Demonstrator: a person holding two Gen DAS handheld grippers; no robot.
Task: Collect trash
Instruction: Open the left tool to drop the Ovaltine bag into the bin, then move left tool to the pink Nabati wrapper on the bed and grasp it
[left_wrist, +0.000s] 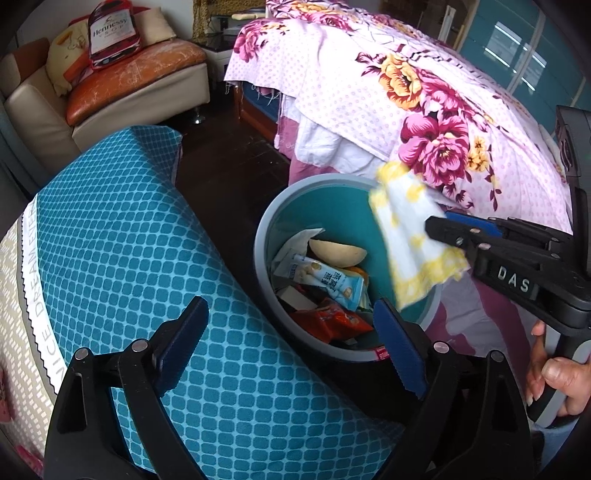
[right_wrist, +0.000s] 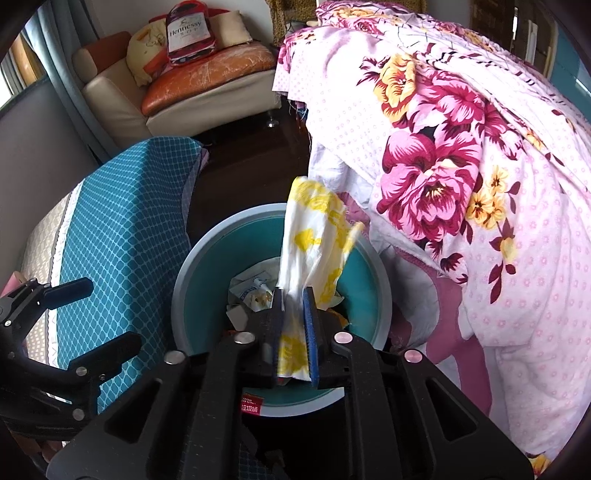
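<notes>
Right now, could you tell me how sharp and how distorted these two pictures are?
Left wrist view: the yellow-and-white wrapper is motion-blurred, the trash bin contents sharp; straight edges bow toward the dark round border. Right wrist view: the wrapper is smeared between the right gripper pads, the floral bedsheet crisp, with the same fisheye curve.

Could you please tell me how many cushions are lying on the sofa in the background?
3: a yellow cushion at its left end, a bottle-print cushion in the middle, a beige cushion to the right. More may be hidden behind them.
</notes>
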